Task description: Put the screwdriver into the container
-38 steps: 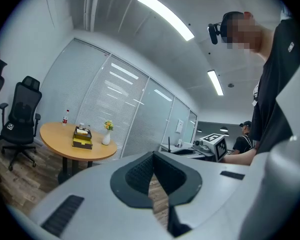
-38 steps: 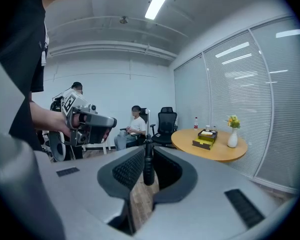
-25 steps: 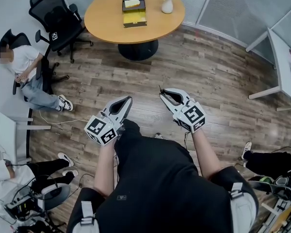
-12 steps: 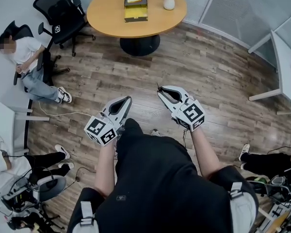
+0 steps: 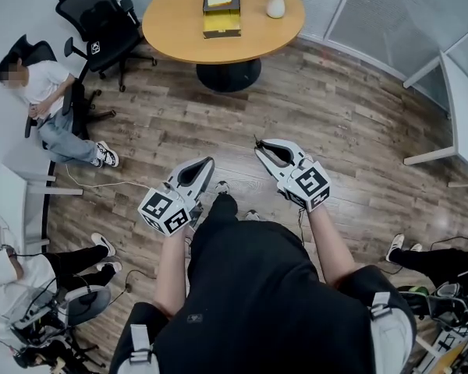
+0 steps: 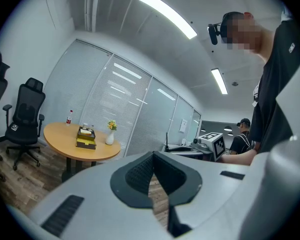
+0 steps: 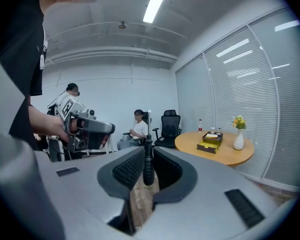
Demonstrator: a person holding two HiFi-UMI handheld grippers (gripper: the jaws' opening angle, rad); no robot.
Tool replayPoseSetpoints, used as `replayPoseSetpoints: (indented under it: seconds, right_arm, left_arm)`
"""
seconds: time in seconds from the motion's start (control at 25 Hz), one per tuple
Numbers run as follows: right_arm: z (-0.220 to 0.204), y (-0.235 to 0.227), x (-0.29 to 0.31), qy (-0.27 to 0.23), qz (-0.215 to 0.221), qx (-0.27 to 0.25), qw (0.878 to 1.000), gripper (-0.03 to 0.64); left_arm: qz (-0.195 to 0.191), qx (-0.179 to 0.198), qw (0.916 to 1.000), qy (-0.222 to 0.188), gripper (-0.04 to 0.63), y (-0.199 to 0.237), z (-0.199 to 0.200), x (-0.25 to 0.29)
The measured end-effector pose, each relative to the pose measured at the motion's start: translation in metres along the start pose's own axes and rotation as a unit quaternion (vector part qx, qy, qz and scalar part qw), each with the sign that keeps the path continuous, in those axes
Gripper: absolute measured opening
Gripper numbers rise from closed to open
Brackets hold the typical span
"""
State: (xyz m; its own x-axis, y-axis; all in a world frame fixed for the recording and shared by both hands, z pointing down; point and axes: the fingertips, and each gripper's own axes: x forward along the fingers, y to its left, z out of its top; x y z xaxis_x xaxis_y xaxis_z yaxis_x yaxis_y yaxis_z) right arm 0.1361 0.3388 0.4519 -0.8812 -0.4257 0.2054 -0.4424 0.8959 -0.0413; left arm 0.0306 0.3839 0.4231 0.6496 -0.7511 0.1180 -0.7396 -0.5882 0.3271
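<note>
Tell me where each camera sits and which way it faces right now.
Head view: on the person's head, looking steeply down at the wood floor; torso, forearms, left claw and right claw show, round table ahead.
Left gripper view: on the left claw, looking along its shut, empty jaws toward the table; the torso fills the right edge.
Right gripper view: on the right claw, looking along jaws shut on the screwdriver toward the table; the left claw shows at left.
Shared: all three show the table with the yellow container.
</note>
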Motion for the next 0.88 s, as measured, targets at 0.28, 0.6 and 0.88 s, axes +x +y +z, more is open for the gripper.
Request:
replayPoseSetpoints:
  seconds: [0.28, 0.6, 0.88]
  right_arm:
    - [0.006, -0.024, 0.035, 0.011, -0.018, 0.001, 1.000, 0.054]
    - [0.014, -0.055, 0.084, 0.017, -0.040, 0.016, 0.999, 0.054]
    - [0.024, -0.076, 0.123, 0.020, -0.064, 0.024, 0.997, 0.054]
  left_arm:
    - [-0.017, -0.001, 0.9999, 0.004, 0.006, 0.042, 0.014, 0.015]
    - [-0.056, 0.016, 0.9983, 0.006, 0.006, 0.097, 0.050, 0.043]
    - [-0.079, 0.010, 0.9966, 0.018, 0.006, 0.141, 0.063, 0.055]
